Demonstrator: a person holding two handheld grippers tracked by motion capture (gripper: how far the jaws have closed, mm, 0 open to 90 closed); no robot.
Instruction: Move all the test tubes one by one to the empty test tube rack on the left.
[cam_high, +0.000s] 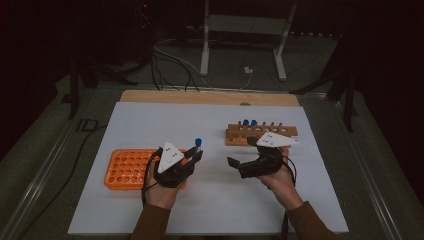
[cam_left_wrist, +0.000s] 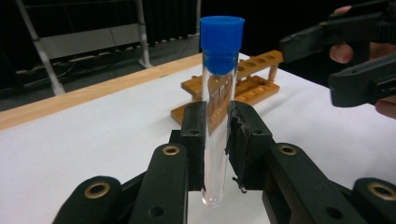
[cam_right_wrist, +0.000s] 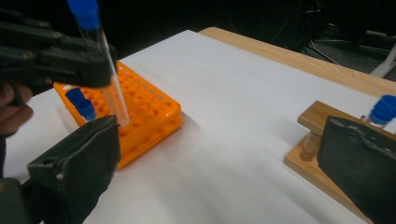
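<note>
My left gripper (cam_high: 196, 156) is shut on a clear test tube with a blue cap (cam_high: 198, 144), holding it upright above the right end of the orange tube rack (cam_high: 125, 169). In the left gripper view the pads (cam_left_wrist: 243, 135) press the tube's glass (cam_left_wrist: 215, 154) from both sides. My right gripper (cam_high: 241, 151) stands open and holds nothing, just in front of the wooden rack (cam_high: 260, 134). That wooden rack carries two blue-capped tubes (cam_high: 249, 122). In the right gripper view the held tube (cam_right_wrist: 109, 84) hangs over the orange rack (cam_right_wrist: 144, 109), in which one capped tube (cam_right_wrist: 80, 105) stands.
A white sheet (cam_high: 210, 200) covers the table, with a wooden edge (cam_high: 210, 97) at the back. Cables and a metal stand's legs (cam_high: 205, 50) lie on the floor beyond. White sheet lies bare between the two racks.
</note>
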